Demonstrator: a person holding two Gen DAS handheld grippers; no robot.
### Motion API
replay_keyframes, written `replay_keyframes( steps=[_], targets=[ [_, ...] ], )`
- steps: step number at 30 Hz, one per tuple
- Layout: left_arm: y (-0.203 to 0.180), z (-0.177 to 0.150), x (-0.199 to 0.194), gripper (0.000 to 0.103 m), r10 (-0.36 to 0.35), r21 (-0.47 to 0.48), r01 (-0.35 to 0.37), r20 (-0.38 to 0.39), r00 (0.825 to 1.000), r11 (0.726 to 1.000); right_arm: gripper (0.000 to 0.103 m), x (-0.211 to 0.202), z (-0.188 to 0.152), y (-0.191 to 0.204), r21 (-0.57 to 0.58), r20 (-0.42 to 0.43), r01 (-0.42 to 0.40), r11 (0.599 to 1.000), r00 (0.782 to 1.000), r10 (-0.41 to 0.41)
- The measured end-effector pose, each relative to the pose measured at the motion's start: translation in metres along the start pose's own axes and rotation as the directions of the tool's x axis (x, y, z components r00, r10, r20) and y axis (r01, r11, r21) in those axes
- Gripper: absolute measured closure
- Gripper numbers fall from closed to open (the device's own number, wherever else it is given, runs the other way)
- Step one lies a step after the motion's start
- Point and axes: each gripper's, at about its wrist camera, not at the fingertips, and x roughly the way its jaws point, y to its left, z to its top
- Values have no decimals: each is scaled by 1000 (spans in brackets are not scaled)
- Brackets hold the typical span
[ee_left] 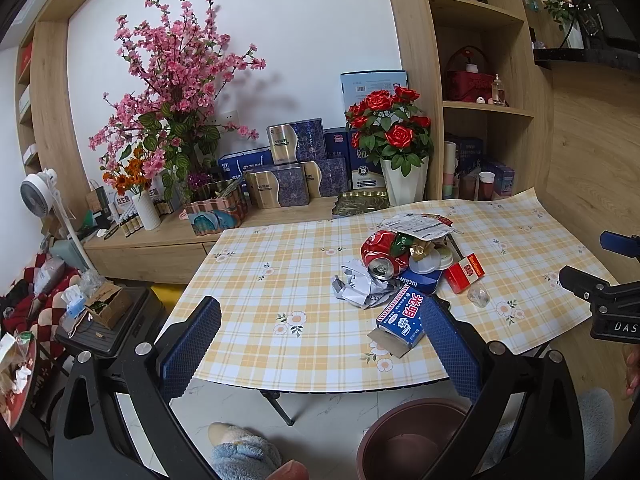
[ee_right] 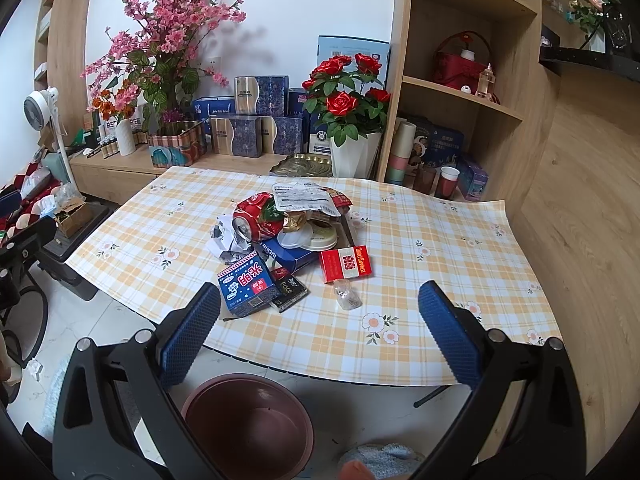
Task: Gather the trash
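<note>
I have both grippers spread wide with nothing between their blue pads. The left gripper [ee_left: 320,344] hangs over the near edge of the table [ee_left: 256,248], its fingers [ee_left: 188,344] touching nothing; from its camera the right-hand pad overlaps the blue milk carton [ee_left: 400,320], but I cannot tell whether it touches it. The right gripper [ee_right: 320,336] is likewise fully parted above the near table edge, and its fingers [ee_right: 448,340] hold nothing and touch nothing.

The trash sits in one heap near the middle of the yellow checked tablecloth [ee_right: 440,240]. At its far side lies a crushed red can [ee_right: 256,220] on its side, with a printed white wrapper [ee_right: 300,198] on top and just right of it. Crumpled white paper [ee_right: 224,240] lies to the left of the can. A white lid [ee_right: 308,238] rests on a flat blue box [ee_right: 288,256]. Nearer to me the blue milk carton [ee_right: 246,284] stands tilted, touching a black sachet [ee_right: 290,286] on its right. A red cigarette pack [ee_right: 346,266] lies flat to the right of the heap, and a small clear crumpled wrapper [ee_right: 347,298] sits just near of it.

On the floor below the near table edge stands a dark brown-red basin [ee_right: 248,424], seen between the right gripper's fingers.
</note>
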Motion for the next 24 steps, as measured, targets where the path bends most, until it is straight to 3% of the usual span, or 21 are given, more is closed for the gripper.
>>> replay_keyframes(
  steps=[11,14,18,24],
  targets=[
    [0,0,0,5,0,-1,0,1,1000,1000,5,0,0,1,0,-1,1,1000,1000,-1],
    [1,0,1,5,-26,-21,26,6,1000,999,5,1,1,-1,6,1,2,1000,1000,-2],
    [9,-7,10,5,-120,-86,121,15,993,989,5,6,-1,-8,52,-2,-36,998,999,36],
    [8,-22,33,5,-147,-66,146,-8,989,987,5,25,-14,-12,98,-14,-83,992,996,85]
  ],
)
